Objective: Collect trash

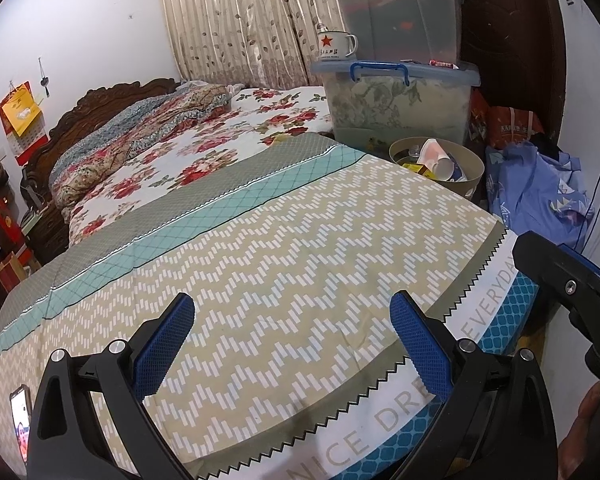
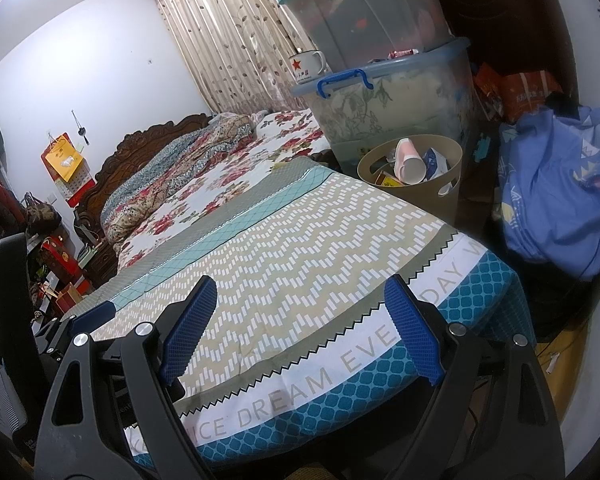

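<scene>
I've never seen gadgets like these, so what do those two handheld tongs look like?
Both the left tongs and the right tongs are black plastic frames with triangular cut-outs and silver bolt heads. Each finger carries a blue pad with a fine mesh texture.

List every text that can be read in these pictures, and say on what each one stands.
"NICE DREAM EVERYDAY": white band of the bedspread, its start cut off.
Mug: red star; characters beneath blurred.
Orange bag: characters too blurred.
Wall calendar: print too small.

matt cloth bedspread (image 1: 260, 248), carved wood headboard (image 1: 100, 104) (glossy), plastic bin (image 2: 412, 184)
</scene>
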A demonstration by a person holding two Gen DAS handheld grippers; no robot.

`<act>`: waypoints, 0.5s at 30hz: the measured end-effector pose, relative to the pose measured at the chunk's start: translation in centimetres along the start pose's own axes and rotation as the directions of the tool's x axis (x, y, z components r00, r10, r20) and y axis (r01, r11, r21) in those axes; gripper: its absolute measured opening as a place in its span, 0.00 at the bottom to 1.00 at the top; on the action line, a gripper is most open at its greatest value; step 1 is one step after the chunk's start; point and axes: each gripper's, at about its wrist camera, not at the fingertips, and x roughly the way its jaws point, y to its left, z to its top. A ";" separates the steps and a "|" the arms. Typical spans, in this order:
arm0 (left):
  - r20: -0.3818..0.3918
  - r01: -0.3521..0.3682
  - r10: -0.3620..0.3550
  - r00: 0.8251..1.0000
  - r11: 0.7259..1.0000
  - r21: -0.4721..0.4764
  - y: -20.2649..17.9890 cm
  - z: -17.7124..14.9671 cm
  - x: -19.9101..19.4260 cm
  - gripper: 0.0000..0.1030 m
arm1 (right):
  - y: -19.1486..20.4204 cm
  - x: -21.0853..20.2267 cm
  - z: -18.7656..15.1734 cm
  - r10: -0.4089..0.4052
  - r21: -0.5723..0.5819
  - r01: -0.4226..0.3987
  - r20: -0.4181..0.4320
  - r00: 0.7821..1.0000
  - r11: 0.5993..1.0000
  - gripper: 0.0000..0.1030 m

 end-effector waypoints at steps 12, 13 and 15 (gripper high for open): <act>-0.003 0.004 -0.004 1.000 1.000 0.017 -0.2 0.0 0.1 0.92 | 0.0 0.0 0.1 0.000 -0.001 0.000 0.001 1.000 1.000 0.83; -0.004 0.006 -0.006 1.000 1.000 0.020 -0.2 -0.1 0.1 0.92 | 0.0 0.0 0.0 0.000 -0.001 0.000 0.001 1.000 1.000 0.83; -0.004 0.007 -0.007 1.000 1.000 0.024 -0.4 0.0 0.1 0.92 | 0.0 0.0 0.1 0.000 0.000 0.000 0.001 1.000 1.000 0.83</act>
